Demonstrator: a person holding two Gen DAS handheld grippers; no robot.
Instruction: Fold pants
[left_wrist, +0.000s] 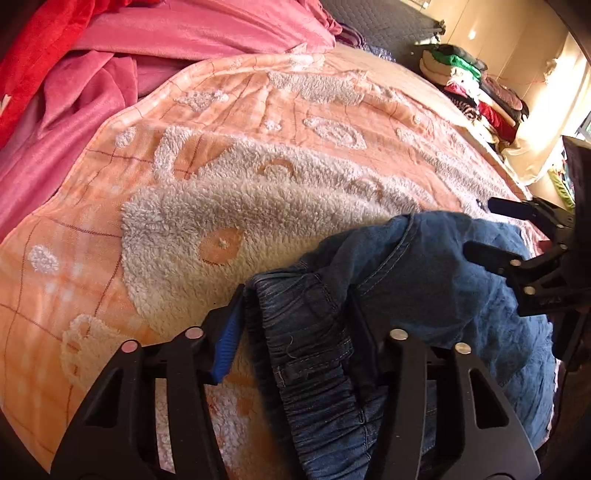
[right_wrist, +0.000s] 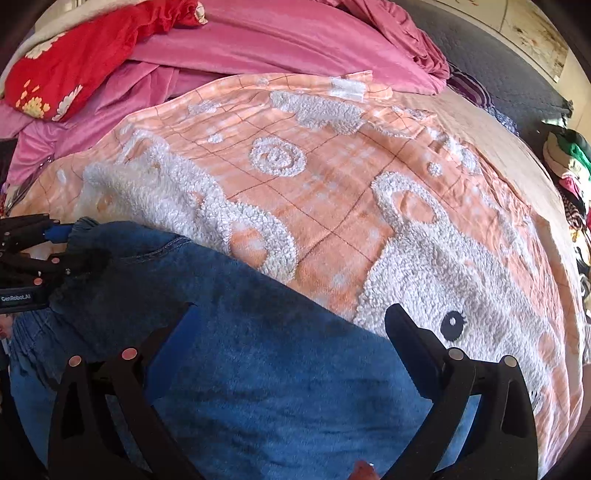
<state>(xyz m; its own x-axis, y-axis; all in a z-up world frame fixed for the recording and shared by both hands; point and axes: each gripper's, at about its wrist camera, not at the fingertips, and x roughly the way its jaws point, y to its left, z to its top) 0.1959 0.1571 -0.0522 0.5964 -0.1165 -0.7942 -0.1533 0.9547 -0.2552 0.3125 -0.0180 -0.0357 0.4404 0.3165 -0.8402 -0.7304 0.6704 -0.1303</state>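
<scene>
The left gripper (left_wrist: 299, 295) is clenched on the gathered waistband of the jeans (left_wrist: 436, 280), which lie bunched on the orange blanket (left_wrist: 92, 221). The right gripper (right_wrist: 291, 314) hovers spread wide over the blue fabric, seemingly grasping nothing.

Orange blanket (left_wrist: 155, 155), pink bedding (right_wrist: 295, 40)

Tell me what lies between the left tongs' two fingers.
The jeans' gathered elastic waistband fills the gap between the left tongs, shown in the left wrist view.
</scene>
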